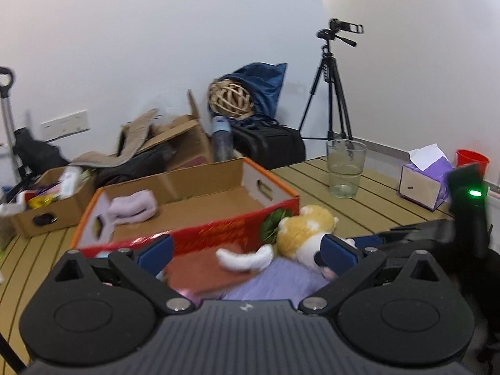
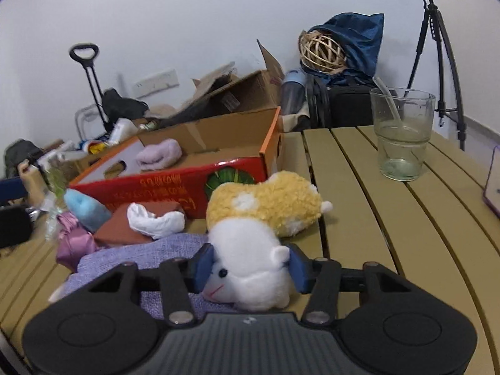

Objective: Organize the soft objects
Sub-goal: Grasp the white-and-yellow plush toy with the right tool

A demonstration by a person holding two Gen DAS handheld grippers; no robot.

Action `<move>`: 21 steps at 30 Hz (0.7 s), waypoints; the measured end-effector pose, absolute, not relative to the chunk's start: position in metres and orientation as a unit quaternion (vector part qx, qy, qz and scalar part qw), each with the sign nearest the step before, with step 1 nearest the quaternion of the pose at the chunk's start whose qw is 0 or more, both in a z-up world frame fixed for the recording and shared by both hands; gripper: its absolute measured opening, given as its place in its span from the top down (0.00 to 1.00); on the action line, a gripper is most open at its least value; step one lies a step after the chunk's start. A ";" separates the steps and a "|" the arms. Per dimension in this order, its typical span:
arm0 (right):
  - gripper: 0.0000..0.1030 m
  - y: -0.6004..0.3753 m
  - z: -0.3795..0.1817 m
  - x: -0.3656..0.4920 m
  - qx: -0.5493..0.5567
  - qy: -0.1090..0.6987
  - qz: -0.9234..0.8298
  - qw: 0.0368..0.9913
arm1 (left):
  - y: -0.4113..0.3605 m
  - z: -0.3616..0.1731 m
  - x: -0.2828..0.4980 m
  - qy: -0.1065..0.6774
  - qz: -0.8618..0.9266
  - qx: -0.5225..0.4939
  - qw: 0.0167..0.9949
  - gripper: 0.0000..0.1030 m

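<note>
Plush hamster [image 2: 250,250] lies on table [image 2: 406,218] near its front edge, beside red box [image 2: 175,187]; right gripper [image 2: 250,270] clamps its white belly; left gripper [image 1: 247,250] gapes empty; lift clear, then lower inside box.

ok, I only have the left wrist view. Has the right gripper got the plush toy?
Observer: Yes. The right gripper has its pads against both sides of the plush toy's white half.
Operator: Where's its face?
Observer: Toward the gripper, low over the purple cloth.
Operator: Other soft stuff outside the box?
Observer: A blue toy and a pink cloth lie by the red box's left front corner.
</note>
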State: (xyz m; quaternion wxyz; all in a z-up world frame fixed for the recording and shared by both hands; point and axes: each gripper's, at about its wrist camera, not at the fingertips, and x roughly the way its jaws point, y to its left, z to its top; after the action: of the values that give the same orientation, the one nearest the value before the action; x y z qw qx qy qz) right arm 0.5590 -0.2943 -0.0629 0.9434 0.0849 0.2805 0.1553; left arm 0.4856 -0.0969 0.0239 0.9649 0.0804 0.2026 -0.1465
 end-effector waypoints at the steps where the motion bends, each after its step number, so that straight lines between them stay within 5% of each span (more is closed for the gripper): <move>1: 0.54 -0.299 -0.062 0.557 0.078 0.279 0.155 0.945 | -0.103 0.023 0.494 0.205 -0.152 0.080 0.964 0.01; 11: 0.50 -0.364 -0.058 0.538 0.034 0.279 0.075 0.957 | -0.155 -0.002 0.550 0.266 -0.219 0.043 0.938 0.16; 15: 0.52 -0.369 -0.048 0.523 0.148 0.224 0.221 0.938 | -0.155 -0.003 0.553 0.257 -0.201 0.037 0.945 0.16; 18: 0.48 -0.370 -0.035 0.523 0.094 0.179 0.139 0.969 | -0.152 -0.001 0.552 0.260 -0.200 0.035 0.944 0.16; 21: 0.40 -0.384 -0.043 0.546 0.087 0.221 0.116 0.964 | -0.160 -0.003 0.547 0.265 -0.227 0.039 0.936 0.16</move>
State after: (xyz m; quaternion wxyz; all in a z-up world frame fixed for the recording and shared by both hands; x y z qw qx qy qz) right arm 0.5464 -0.3841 -0.0425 0.9645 0.0869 0.2210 0.1158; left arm 0.5472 -0.1595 -0.0034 0.9363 0.0387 0.2651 -0.2270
